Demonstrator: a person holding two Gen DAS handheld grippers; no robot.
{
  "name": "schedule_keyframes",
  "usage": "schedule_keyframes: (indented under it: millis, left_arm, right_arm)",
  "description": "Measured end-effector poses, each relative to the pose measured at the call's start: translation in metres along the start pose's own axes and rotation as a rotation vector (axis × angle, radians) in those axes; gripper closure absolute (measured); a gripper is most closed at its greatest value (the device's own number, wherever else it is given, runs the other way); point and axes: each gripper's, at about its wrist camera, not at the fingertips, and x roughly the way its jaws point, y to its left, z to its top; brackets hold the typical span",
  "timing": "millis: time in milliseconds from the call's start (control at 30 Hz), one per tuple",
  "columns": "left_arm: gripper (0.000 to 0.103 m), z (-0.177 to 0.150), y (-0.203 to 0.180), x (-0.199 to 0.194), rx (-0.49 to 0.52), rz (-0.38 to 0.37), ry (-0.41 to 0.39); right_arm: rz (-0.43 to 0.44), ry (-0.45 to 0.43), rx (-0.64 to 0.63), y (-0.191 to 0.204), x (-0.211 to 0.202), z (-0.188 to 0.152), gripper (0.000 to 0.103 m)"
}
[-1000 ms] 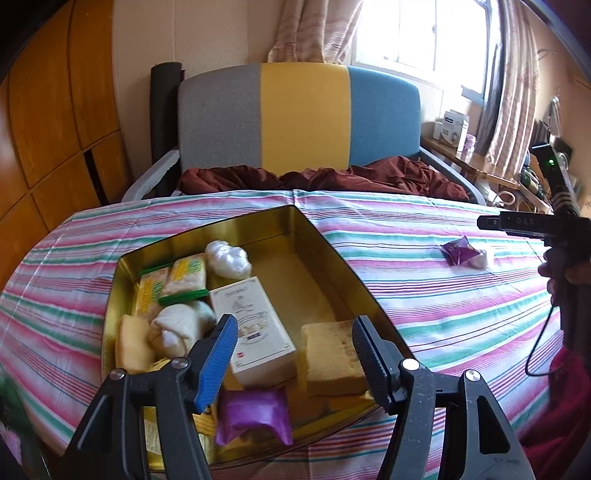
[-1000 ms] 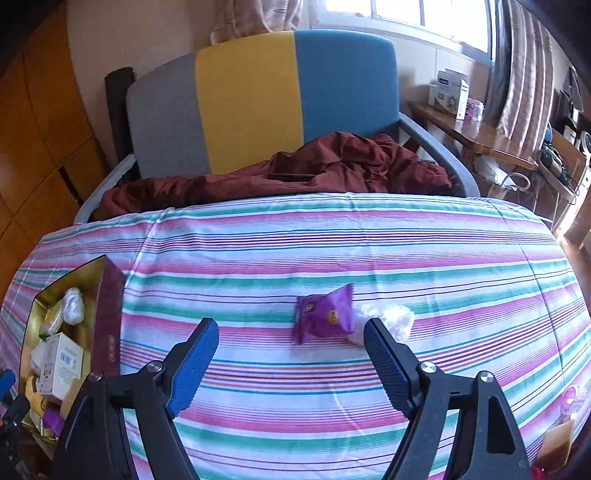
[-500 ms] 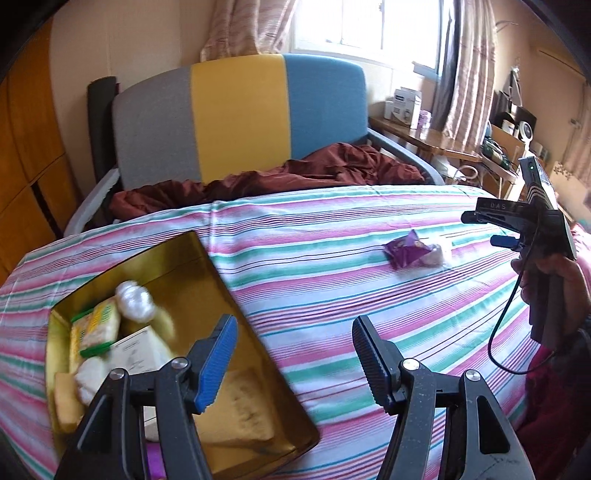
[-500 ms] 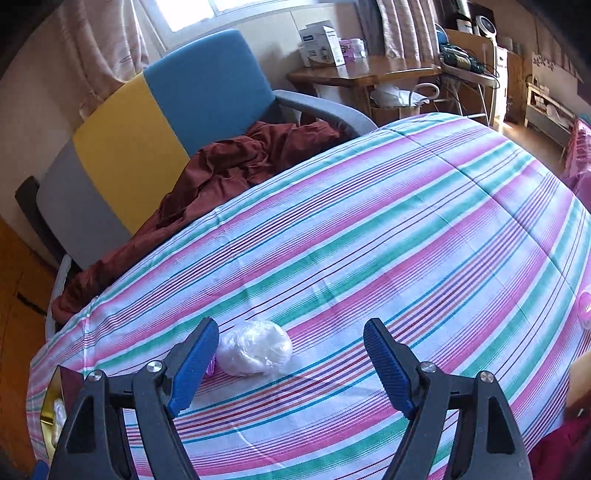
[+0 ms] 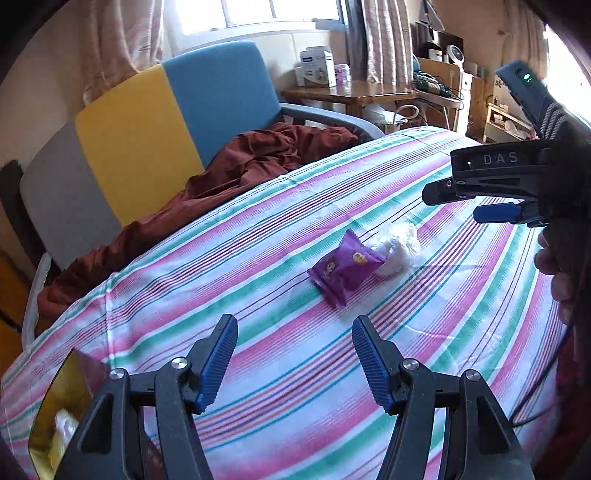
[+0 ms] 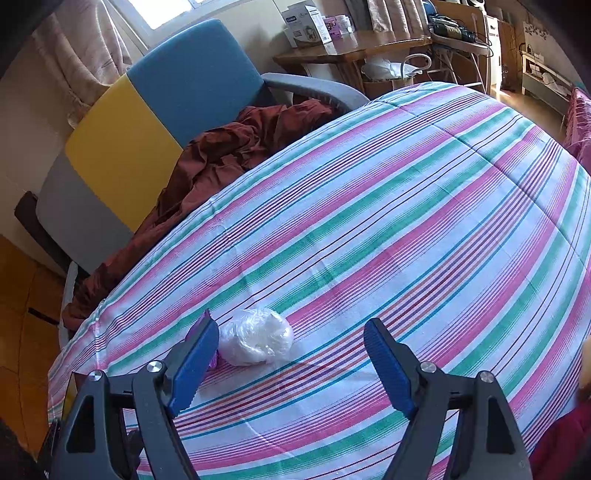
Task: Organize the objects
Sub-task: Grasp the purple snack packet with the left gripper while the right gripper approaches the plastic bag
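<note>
Purple packet (image 5: 345, 266) touching white wrapped bundle (image 6: 256, 341) on striped cloth (image 6: 406, 229); left gripper (image 5: 291, 360) and right gripper (image 6: 291, 365) both open, empty; box (image 5: 59, 402) near left.

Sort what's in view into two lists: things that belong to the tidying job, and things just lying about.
Belongs to the job:
purple packet
white plastic-wrapped bundle
gold box, partly filled

Just lying about:
dark red cloth on the chair
white carton on the side table

Home living room, armchair (image 5: 155, 122), curtained window (image 5: 258, 14)
</note>
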Motion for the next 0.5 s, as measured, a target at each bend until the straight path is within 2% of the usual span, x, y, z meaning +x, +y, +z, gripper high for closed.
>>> schedule_keyframes:
  millis: [167,267,500]
  left_arm:
    - [0.038,0.016,-0.011,0.033,0.095,-0.055,0.01]
    - [0.038,0.024,-0.019,0.044,0.152,-0.084,-0.015]
    - [0.038,0.037,-0.021,0.07,0.21,-0.154,-0.002]
  right_arm:
    - [0.013,0.021,-0.001,-0.001,0.003,0.002,0.021]
    - [0.03,0.04,0.008,-0.003,0.005,0.003,0.021]
    - [0.041,0.044,0.033,-0.006,0.004,0.003,0.021]
